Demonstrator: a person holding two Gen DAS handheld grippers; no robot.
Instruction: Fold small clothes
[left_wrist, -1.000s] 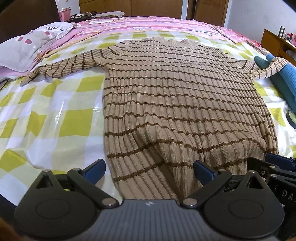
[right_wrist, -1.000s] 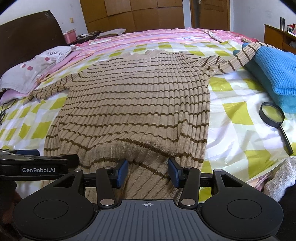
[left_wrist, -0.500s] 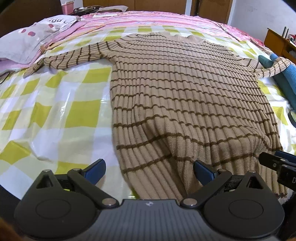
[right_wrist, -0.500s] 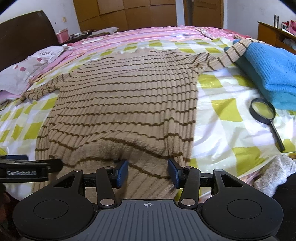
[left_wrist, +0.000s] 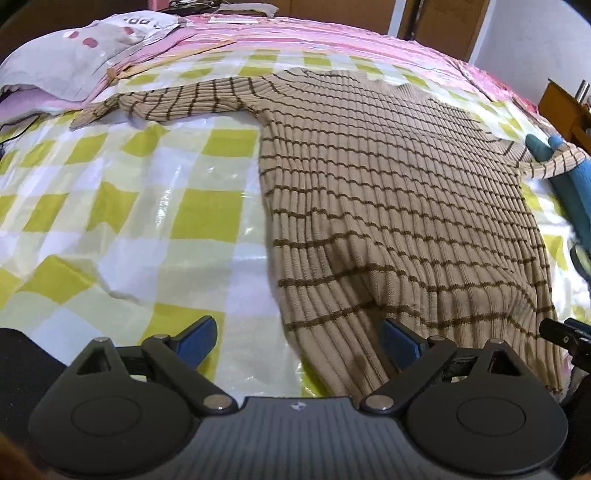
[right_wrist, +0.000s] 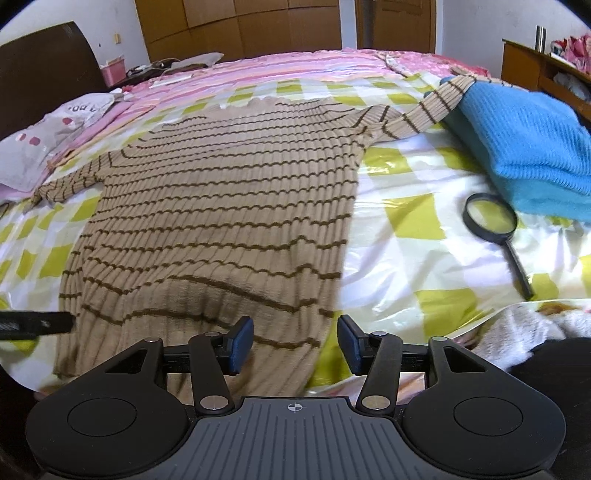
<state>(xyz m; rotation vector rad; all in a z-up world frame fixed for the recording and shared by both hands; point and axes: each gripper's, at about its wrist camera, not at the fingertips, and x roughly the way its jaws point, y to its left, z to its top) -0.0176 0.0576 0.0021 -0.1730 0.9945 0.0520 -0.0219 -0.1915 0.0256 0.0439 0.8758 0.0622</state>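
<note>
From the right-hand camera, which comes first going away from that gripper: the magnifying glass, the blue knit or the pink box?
1. Magnifying glass, right, on the checked sheet.
2. Blue knit, farther right, behind it.
3. Pink box, far left by the headboard.

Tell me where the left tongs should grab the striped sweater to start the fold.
Probably its near-left hem corner: the striped sweater lies flat with that edge hanging closest, between the open left tongs. Come in from the bed's near edge, low along the checked sheet.
</note>
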